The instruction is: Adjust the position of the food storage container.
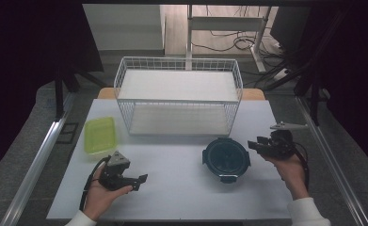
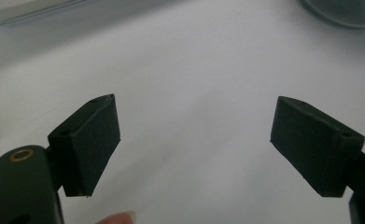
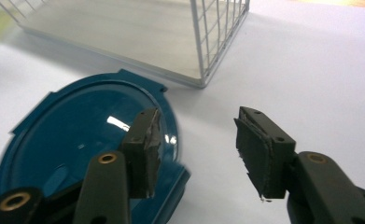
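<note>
blue round lid [image 1: 226,158] on table, wire basket [image 1: 179,96], green tray [image 1: 100,134]

We count one white wire basket [image 1: 178,96], one round dark-teal lid [image 1: 226,157], one yellow-green plastic tray [image 1: 99,134], and two handheld grippers, left gripper [image 1: 141,180] and right gripper [image 1: 254,143].

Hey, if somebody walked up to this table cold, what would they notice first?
Probably the big white wire basket at the table's far middle. Next, the round dark-teal lid lying flat in front of it, with the right gripper beside it, jaws apart and holding nothing. A lime-green tray lies at the left, beyond the open left gripper.
</note>
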{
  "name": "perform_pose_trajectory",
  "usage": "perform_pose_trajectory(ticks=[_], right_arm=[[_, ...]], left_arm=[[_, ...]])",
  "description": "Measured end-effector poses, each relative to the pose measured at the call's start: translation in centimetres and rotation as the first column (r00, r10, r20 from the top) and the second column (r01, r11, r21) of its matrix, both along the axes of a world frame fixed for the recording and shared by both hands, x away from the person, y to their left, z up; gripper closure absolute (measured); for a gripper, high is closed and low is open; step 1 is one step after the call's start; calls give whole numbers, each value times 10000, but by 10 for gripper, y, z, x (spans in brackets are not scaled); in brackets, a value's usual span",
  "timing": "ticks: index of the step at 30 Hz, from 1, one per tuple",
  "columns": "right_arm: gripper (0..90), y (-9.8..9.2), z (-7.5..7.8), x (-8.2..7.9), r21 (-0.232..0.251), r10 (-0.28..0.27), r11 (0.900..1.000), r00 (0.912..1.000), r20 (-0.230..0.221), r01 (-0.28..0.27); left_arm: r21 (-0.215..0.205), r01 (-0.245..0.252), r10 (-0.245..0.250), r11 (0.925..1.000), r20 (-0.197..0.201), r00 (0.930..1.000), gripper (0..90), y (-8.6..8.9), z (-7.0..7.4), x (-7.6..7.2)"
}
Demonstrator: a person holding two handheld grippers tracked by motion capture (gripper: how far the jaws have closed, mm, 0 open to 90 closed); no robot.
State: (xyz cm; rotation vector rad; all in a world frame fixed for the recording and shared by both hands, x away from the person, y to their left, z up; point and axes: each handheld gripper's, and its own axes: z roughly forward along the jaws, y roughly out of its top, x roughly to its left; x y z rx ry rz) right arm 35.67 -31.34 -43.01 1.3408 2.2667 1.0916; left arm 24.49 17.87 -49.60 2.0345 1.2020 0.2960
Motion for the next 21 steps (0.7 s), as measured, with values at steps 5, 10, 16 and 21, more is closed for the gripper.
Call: perform_pose_trajectory(ticks=[5, 10, 16, 21], right_arm=[[586, 4, -10, 21, -245, 293, 9992, 9981, -542, -307], [674, 8, -18, 30, -671, 492, 9962, 9942, -961, -558], [866, 13, -24, 37, -1079, 836, 9895, 9896, -1175, -964], [888, 18, -29, 42, -1491, 981, 9818, 9863, -1329, -1177]], left_arm=[[-22, -95, 95, 10000, -52, 9999, 154, 0, -1, 1], [8, -70, 70, 10000, -123, 9999, 154, 0, -2, 1], [31, -38, 39, 10000, -150, 9999, 154, -2, -3, 1], [33, -43, 44, 10000, -153, 9999, 154, -1, -3, 2]])
